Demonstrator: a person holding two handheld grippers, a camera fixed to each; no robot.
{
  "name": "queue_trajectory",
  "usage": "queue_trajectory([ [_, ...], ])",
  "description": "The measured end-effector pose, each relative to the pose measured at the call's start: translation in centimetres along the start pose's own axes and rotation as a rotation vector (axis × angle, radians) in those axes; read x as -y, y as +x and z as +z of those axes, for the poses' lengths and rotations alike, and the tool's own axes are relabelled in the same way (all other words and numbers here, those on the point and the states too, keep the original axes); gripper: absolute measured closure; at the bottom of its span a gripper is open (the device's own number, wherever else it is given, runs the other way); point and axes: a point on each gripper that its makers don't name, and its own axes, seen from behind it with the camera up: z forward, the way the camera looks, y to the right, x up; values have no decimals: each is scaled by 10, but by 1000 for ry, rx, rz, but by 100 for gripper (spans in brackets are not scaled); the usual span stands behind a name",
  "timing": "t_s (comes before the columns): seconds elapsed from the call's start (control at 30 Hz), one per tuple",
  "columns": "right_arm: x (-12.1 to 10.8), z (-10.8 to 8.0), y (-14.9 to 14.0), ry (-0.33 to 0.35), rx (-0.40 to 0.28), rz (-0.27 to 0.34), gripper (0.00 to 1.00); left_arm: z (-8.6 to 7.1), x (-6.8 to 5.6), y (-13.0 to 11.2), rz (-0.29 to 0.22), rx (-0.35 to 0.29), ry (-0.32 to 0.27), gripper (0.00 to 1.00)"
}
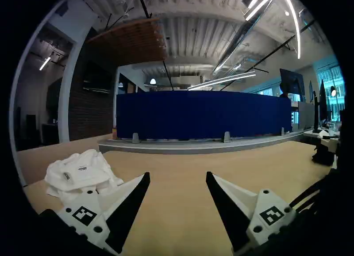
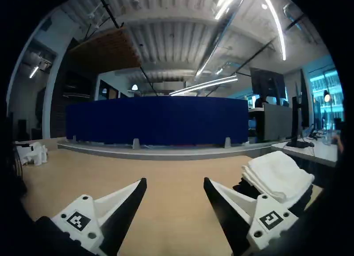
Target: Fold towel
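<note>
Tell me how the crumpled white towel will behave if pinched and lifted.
The crumpled towel lies in soft, uneven folds, so it will probably drape limply. It looks light, likely dragging across the wooden table rather than rolling.

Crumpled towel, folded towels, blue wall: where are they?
Crumpled towel (image 1: 79, 173): left gripper view, its middle bunch.
Folded towels (image 2: 279, 173): right gripper view, top of the stack.
Blue wall (image 1: 199, 114): left gripper view, its middle panel.
</note>
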Motion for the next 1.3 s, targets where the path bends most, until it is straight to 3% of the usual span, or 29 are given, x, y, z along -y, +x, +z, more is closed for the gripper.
queue_trajectory([
  [1.3,0,-3,1,-2,0,0,0,0,-1,0,0,0,0,6],
])
